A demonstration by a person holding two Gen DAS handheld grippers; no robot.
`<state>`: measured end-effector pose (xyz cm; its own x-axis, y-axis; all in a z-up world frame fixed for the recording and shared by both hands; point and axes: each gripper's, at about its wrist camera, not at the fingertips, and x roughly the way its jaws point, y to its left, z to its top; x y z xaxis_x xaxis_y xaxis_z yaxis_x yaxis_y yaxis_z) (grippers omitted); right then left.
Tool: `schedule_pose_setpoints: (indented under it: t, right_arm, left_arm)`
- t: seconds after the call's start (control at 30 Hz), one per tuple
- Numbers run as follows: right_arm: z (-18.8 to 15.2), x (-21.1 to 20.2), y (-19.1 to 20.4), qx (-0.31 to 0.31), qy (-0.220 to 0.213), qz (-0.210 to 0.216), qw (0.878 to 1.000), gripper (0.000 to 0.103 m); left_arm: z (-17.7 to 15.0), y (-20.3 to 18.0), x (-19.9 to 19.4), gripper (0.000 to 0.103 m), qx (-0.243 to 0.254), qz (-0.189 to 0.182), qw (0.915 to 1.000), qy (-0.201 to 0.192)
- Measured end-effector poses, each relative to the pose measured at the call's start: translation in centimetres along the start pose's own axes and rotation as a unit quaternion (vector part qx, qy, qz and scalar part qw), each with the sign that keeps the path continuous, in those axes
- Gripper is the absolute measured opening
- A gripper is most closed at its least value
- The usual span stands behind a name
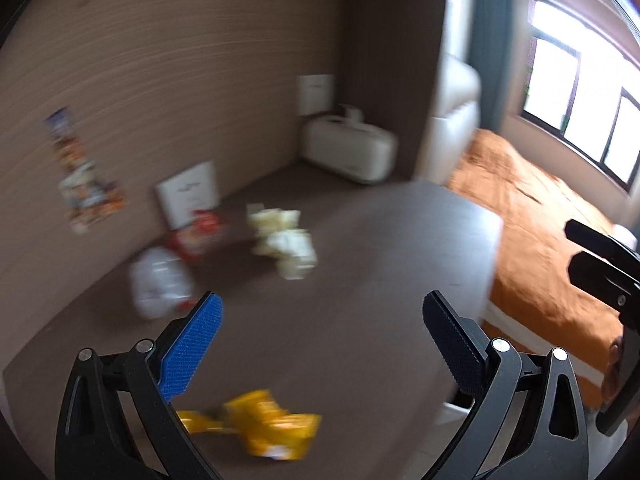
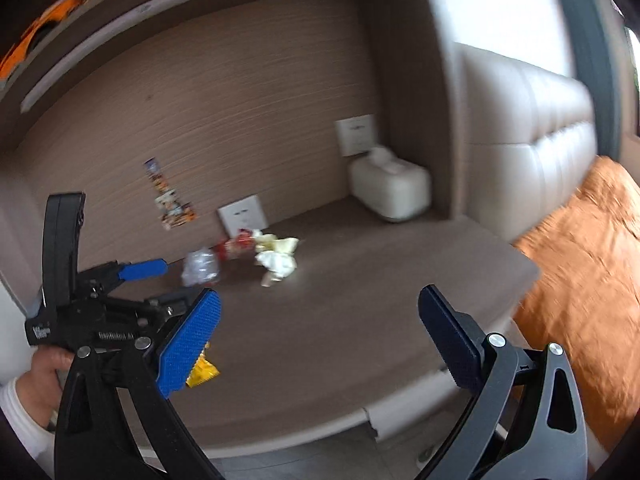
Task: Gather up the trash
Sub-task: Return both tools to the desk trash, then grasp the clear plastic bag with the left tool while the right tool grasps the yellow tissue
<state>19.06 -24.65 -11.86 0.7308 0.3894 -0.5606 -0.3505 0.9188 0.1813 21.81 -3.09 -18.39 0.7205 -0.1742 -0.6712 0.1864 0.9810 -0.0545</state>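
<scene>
Trash lies on a brown desk. A yellow wrapper lies near the front edge, just below my open left gripper. A clear plastic bag, a red packet and crumpled pale paper lie near the back wall. In the right wrist view, my right gripper is open and empty above the desk front; the paper, red packet, plastic bag and a corner of the yellow wrapper show. The left gripper appears at left, held by a hand.
A white tissue box stands in the desk's back right corner, also in the right wrist view. Wall sockets and a sticker strip are on the back wall. A bed with an orange cover lies to the right.
</scene>
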Motion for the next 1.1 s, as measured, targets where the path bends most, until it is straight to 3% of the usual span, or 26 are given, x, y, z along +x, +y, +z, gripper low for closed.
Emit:
schedule_pose_setpoints:
  t: [0.17, 0.43, 0.7, 0.87, 0.93, 0.97, 1.0, 1.07, 1.1]
  right_arm:
    - [1.1, 3.6, 2.9, -0.020, 0.012, 0.025, 0.999, 0.099]
    - [1.5, 9.9, 5.1, -0.033, 0.039, 0.034, 0.998, 0.099]
    - [2.0, 18.5, 5.3, -0.043, 0.082, -0.005, 0.996, 0.099]
    - [1.7, 22.7, 5.3, -0.045, 0.111, -0.031, 0.992, 0.099]
    - [1.5, 24.0, 5.8, -0.057, 0.119, -0.041, 0.990, 0.099]
    - [1.5, 24.5, 5.9, -0.061, 0.121, -0.045, 0.990, 0.099]
    - [1.5, 25.2, 6.0, -0.064, 0.128, -0.050, 0.988, 0.098]
    - [1.3, 26.1, 6.0, -0.060, 0.139, -0.053, 0.987, 0.094]
    - [1.1, 26.7, 6.0, -0.058, 0.147, -0.050, 0.986, 0.087]
  left_arm:
    - [-0.4, 5.6, 0.3, 0.098, -0.024, 0.041, 0.9989, 0.001]
    - [-0.9, 11.7, 4.0, 0.098, -0.046, 0.055, 0.9971, 0.023]
    - [0.4, 15.9, 9.0, 0.098, -0.071, 0.048, 0.9957, 0.035]
    - [0.0, 17.4, 12.6, 0.098, -0.080, 0.033, 0.9939, 0.068]
    - [-0.3, 17.7, 13.4, 0.090, -0.086, 0.029, 0.9928, 0.078]
    - [-0.4, 17.8, 13.8, 0.071, -0.086, 0.030, 0.9922, 0.085]
    - [-0.6, 18.0, 14.3, 0.066, -0.086, 0.030, 0.9914, 0.094]
    - [-0.9, 18.1, 14.8, 0.061, -0.084, 0.018, 0.9913, 0.100]
    - [-0.9, 18.0, 14.8, 0.059, -0.078, 0.018, 0.9920, 0.098]
